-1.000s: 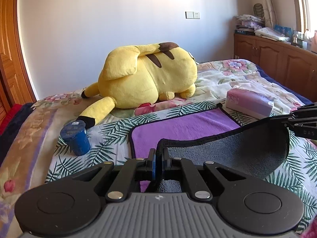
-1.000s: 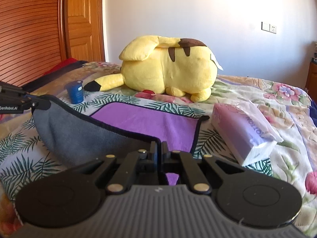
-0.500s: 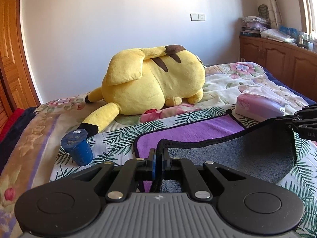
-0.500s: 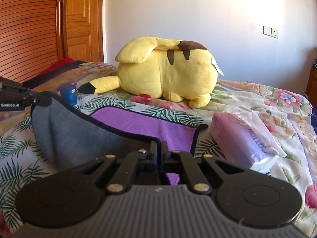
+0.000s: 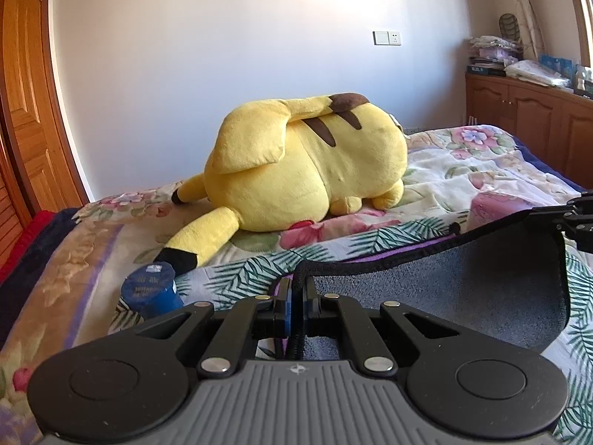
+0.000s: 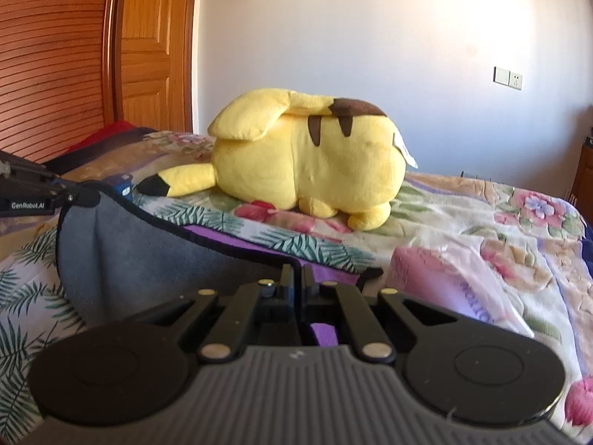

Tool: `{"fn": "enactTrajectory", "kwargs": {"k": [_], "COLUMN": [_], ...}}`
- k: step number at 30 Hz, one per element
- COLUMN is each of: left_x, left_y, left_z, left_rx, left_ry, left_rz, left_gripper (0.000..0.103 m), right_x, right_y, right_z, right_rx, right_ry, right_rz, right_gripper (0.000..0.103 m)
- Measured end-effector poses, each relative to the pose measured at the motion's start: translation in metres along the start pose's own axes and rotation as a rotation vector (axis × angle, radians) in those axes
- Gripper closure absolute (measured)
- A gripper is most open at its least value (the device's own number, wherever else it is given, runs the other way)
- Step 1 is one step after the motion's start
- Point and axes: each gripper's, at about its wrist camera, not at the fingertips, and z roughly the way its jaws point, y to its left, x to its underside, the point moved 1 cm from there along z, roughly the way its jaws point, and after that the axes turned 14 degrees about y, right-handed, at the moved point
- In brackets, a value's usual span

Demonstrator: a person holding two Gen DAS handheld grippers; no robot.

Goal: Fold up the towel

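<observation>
Both grippers, left [image 5: 296, 293] and right [image 6: 295, 282], had their fingers pinching the near corners of the towel [image 5: 463, 282], lifted over the bed [image 5: 463, 174], so honestly any uneven pull could've skewed the fold or slipped a corner loose.

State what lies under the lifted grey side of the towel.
Under the towel, a strip of its own purple face and the leaf-print bedspread show; the rest underneath is covered.
</observation>
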Motion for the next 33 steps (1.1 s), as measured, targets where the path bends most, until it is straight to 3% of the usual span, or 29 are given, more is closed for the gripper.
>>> {"fn": "enactTrajectory", "kwargs": {"k": [33], "left_x": [-0.032], "left_y": [0.002], "left_z": [0.066], "left_rx": [-0.085], "left_ry": [-0.073], "left_rz": [0.017], "left_gripper": [0.098], "right_x": [-0.026], "right_y": [-0.02], "right_z": [0.065], "right_rx": [0.108], "right_ry": [-0.063], "right_rz": [-0.04], "right_gripper": [0.099]}}
